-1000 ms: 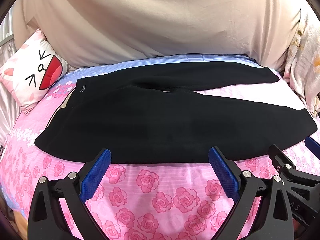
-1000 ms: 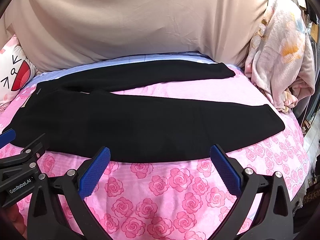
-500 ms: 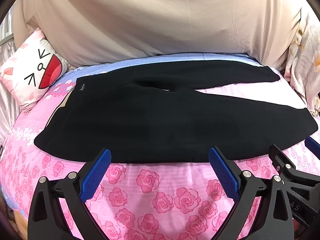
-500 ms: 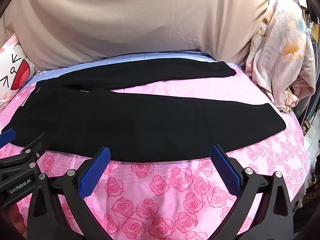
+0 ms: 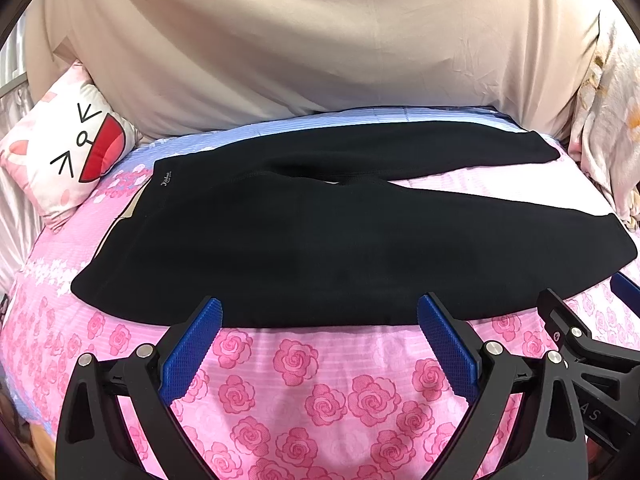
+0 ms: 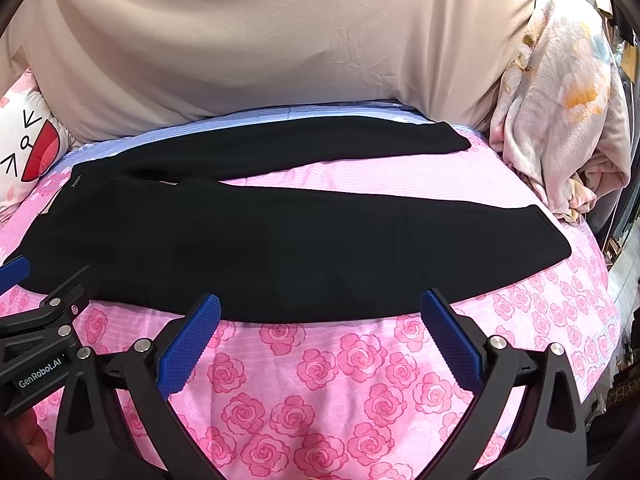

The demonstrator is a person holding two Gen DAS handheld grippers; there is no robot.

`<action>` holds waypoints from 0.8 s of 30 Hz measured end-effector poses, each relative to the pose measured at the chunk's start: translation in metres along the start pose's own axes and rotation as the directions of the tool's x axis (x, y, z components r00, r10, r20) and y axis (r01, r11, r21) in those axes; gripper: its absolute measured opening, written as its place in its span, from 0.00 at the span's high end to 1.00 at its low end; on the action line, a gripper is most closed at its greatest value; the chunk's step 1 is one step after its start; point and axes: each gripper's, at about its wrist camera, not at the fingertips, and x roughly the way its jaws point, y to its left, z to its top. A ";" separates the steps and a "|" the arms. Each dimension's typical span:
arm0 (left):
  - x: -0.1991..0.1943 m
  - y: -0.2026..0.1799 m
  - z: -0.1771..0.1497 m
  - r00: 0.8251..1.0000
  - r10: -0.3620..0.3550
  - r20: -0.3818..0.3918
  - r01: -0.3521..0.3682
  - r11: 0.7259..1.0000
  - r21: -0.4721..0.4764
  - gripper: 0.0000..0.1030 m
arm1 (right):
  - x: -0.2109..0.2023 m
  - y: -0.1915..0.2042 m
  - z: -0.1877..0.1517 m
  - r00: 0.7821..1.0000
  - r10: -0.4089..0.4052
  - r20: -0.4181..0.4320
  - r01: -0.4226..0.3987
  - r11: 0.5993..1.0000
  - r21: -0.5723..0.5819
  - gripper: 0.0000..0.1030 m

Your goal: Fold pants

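Black pants (image 5: 320, 240) lie flat on a bed (image 5: 312, 396) covered with a pink rose-print sheet. In the left wrist view the waistband sits at 9 o'clock, with a small light logo near its far corner, and the two legs run toward 3 o'clock. The legs part in a narrow V: the far leg reaches toward 2 o'clock, the near leg ends at 3 o'clock, and a wedge of pink sheet shows between them. The near hem edge lies just beyond both sets of tongs.

The left tongs (image 5: 320, 344) hang released, blue pads spread wide, tips just short of the pants' near edge, over bare sheet; whether the tips touch the cloth I cannot tell. The right tongs (image 6: 320, 340) are likewise released and wide, poised at the same near edge farther along the leg. Each tool shows in the other's view: the right tongs at 4 o'clock in the left view, the left tongs at 8 o'clock in the right view.

A cartoon-face pillow (image 5: 68, 156) leans at 10 o'clock. A beige cloth (image 5: 320, 48) rises behind the bed at 12 o'clock. A floral blanket (image 6: 560, 112) is bunched at 2 o'clock in the right view.
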 end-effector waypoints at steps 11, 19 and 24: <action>0.000 -0.001 0.000 1.000 0.000 -0.003 0.000 1.000 -0.001 0.07 | 0.000 -0.001 -0.001 1.000 -0.001 -0.001 0.001 1.000 0.000 0.05; 0.000 0.000 0.000 1.000 0.000 -0.006 0.000 1.000 0.000 0.07 | 0.001 -0.002 0.000 1.000 0.000 -0.005 0.000 1.000 0.003 0.05; 0.004 0.000 0.000 1.000 0.000 -0.014 0.000 1.000 -0.001 0.07 | 0.004 -0.002 0.001 1.000 -0.001 -0.013 0.001 1.000 0.001 0.05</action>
